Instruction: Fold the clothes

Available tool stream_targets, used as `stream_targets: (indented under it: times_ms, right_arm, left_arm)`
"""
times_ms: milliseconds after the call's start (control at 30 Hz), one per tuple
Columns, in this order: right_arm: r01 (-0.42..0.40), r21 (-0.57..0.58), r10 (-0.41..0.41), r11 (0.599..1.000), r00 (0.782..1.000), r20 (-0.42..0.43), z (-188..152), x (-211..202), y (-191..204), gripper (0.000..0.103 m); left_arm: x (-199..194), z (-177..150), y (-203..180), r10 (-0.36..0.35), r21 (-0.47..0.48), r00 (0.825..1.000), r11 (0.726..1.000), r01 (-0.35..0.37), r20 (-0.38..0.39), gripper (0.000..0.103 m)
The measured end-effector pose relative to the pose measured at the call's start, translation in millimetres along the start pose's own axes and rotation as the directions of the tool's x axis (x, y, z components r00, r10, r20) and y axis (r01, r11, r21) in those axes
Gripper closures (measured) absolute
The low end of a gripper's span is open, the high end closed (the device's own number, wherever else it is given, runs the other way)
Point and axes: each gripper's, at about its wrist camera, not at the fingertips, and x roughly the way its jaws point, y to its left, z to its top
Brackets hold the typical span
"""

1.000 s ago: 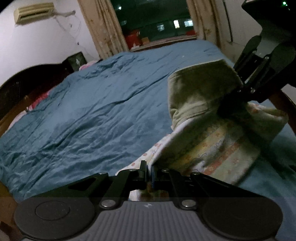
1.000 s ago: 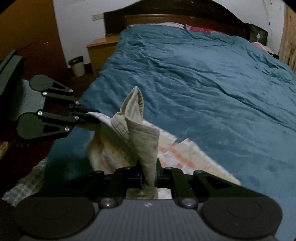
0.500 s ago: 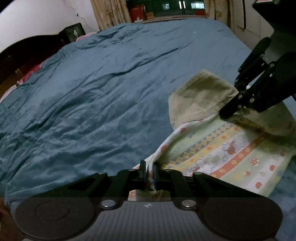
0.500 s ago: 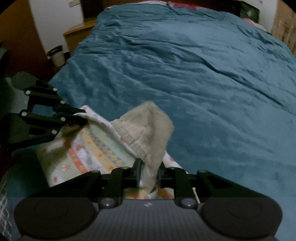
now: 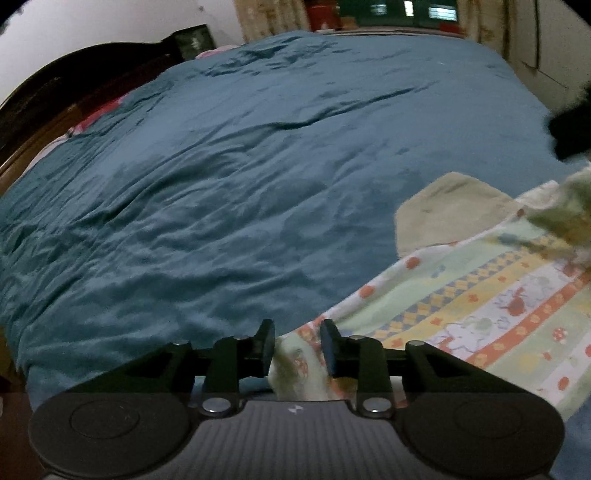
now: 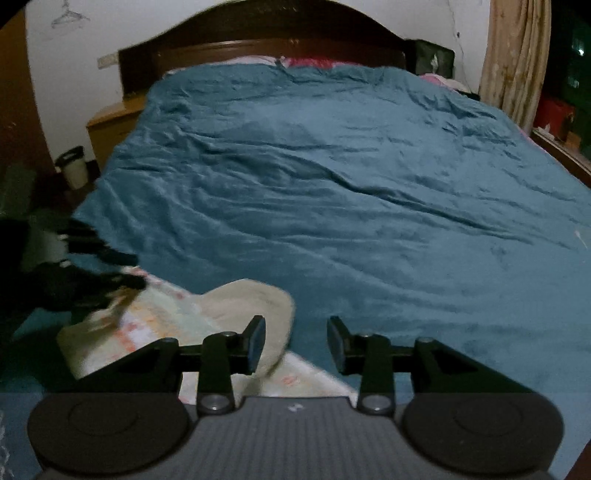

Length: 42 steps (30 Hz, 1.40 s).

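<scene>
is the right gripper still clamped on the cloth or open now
Open. In the right wrist view the right gripper has its jaws wide apart, and the beige flap of the patterned garment lies loose beside one finger.

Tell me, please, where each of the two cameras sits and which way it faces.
Left wrist: on the left hand-held gripper, open around the patterned garment, facing across the blue quilt toward the window.
Right wrist: on the right hand-held gripper, open, facing the headboard; the garment's beige part lies by its left finger.
Shared: quilt, garment, headboard; each view catches the other gripper blurred at its edge.
</scene>
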Motion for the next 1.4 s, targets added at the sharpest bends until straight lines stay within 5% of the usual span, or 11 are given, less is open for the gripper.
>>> stream_targets:
  times_ms: [167, 333, 567, 733, 967, 1033, 1133, 1400]
  right_arm:
    - [0.000, -0.008, 0.000, 1.000, 0.999, 0.047, -26, -17, 21, 0.066]
    - [0.099, 0.022, -0.099, 0.995, 0.995, -0.007, -40, -1, 8, 0.066]
    - [0.207, 0.117, -0.203, 0.971, 0.978, -0.046, -50, 6, -24, 0.066]
    - [0.126, 0.195, -0.121, 0.973, 0.992, -0.036, -53, -5, -20, 0.071]
    - [0.134, 0.272, -0.110, 0.953, 0.989, -0.100, -69, 21, -28, 0.071]
    - [0.128, 0.286, -0.103, 0.950, 0.990, -0.099, -71, 24, -28, 0.076]
    - [0.127, 0.295, -0.106, 0.947, 0.991, -0.086, -71, 24, -27, 0.098]
    - [0.175, 0.210, -0.184, 0.962, 0.983, 0.022, -49, 19, -21, 0.099]
  left_arm:
    - [2, -2, 9, 0.067, -0.035, 0.998, 0.997, -0.067, -0.014, 0.069]
    - [-3, -3, 21, 0.103, -0.082, 0.995, 0.991, -0.104, -0.016, 0.069]
    - [-27, -7, 9, 0.051, -0.088, 0.998, 0.995, -0.049, 0.029, 0.070]
    - [-43, -9, -1, 0.009, -0.087, 0.998, 0.996, -0.003, 0.061, 0.070]
    - [-39, -5, -32, -0.062, -0.030, 0.996, 0.997, 0.064, 0.068, 0.070]
    - [-35, -4, -35, -0.072, -0.030, 0.995, 0.997, 0.074, 0.065, 0.070]
    - [-28, -5, -35, -0.066, -0.037, 0.996, 0.997, 0.068, 0.053, 0.070]
    - [-8, -11, -22, -0.010, -0.087, 1.000, 0.996, 0.010, 0.007, 0.069]
